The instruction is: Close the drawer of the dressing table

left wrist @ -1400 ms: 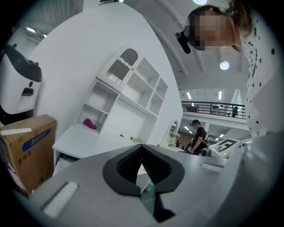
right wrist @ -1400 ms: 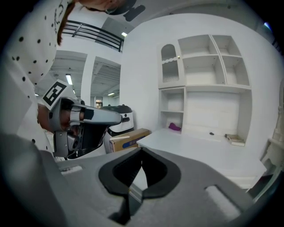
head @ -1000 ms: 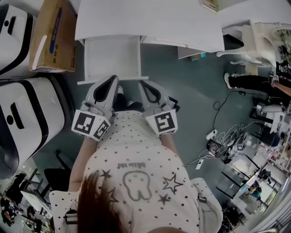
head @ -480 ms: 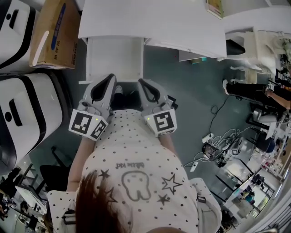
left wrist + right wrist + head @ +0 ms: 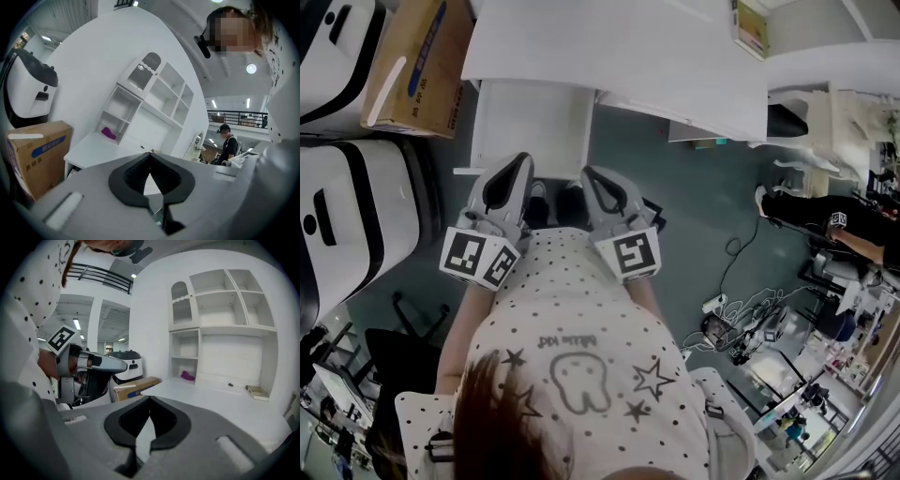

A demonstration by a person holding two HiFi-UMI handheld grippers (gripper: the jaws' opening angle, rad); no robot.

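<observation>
Left gripper (image 5: 521,161) and right gripper (image 5: 591,174) both pinched closed on nothing, I'd press their tips squarely on the near front of the open drawer (image 5: 534,122) just ahead, pushing evenly toward the dressing table (image 5: 609,47) to avoid skewing it

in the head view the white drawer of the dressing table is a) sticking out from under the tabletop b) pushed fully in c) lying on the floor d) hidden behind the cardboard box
a: the drawer juts out past the front edge of the tabletop toward the person, its bare white inside showing from above.
</observation>
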